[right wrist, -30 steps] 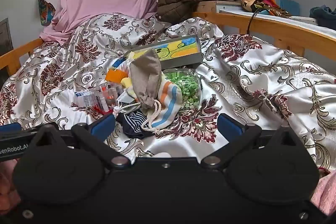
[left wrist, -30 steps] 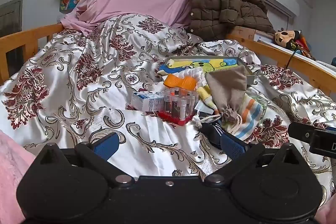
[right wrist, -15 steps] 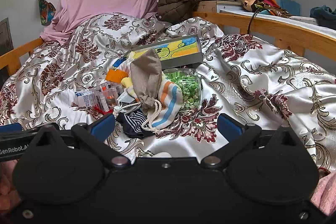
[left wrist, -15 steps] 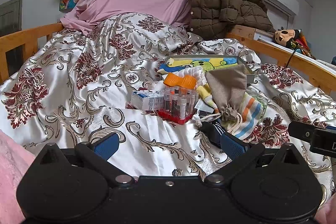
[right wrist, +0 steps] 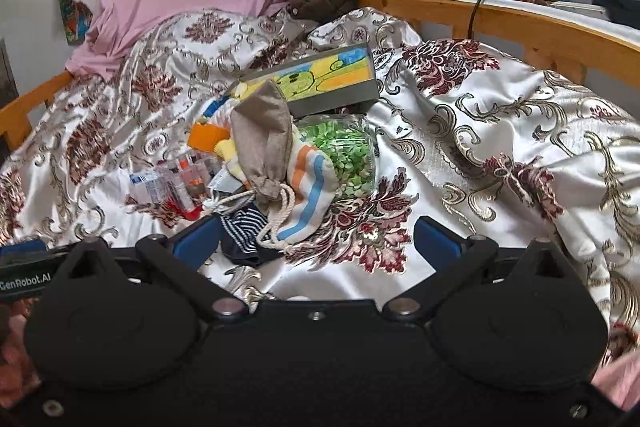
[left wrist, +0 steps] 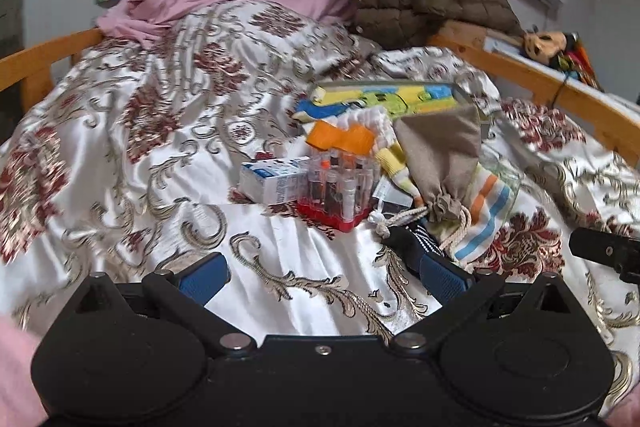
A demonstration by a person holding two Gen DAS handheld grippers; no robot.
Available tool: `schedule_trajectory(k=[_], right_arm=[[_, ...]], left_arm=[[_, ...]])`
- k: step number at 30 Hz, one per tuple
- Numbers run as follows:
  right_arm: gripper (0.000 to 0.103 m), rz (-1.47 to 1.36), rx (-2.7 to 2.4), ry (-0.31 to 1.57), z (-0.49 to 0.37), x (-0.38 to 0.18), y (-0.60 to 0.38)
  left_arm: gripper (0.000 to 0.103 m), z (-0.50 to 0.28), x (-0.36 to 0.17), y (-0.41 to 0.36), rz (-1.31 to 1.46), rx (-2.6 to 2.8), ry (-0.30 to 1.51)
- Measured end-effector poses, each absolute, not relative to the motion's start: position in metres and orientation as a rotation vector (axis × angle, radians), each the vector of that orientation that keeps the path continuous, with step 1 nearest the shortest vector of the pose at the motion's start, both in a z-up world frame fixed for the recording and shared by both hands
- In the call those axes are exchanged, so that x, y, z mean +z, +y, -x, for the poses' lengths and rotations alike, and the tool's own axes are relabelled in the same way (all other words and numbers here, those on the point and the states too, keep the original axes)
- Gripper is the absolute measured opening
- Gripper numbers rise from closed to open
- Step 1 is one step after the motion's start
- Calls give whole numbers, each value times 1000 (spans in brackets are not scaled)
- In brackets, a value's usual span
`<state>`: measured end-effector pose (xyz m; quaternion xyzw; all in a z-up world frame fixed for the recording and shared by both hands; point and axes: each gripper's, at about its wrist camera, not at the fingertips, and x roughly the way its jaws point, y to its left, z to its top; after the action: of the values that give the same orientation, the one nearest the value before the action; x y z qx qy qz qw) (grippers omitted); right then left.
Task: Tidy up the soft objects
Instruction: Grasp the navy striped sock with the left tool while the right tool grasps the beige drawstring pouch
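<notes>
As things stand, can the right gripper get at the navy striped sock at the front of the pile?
Probably yes. The right gripper is open, and the striped sock lies just ahead, beside its left finger, at the pile's near edge. Only a drawstring bag cord overlaps the sock's far side.

Right hand-held gripper (right wrist: 316, 241) hangs wide apart before drawstring pouch (right wrist: 262, 143) on striped sock (right wrist: 310, 195)
</notes>
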<state>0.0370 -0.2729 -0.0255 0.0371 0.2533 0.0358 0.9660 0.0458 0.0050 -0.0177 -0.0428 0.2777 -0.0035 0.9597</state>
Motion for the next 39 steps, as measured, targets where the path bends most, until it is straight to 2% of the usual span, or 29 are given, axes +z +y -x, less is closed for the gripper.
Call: schedule_trajectory(k=[16,31,39], right_arm=[[102,195,190,530,-112,-29,-266],[102,319,265,402,-162,-40,-242],[100,266,314,401,-188,-40,-234]], left_arm=[[102,-136,-32,-14,-3,-144,739],[102,-183,-66,-32,60,-353,795],[94,-193,-73,-37,125,-404,852]])
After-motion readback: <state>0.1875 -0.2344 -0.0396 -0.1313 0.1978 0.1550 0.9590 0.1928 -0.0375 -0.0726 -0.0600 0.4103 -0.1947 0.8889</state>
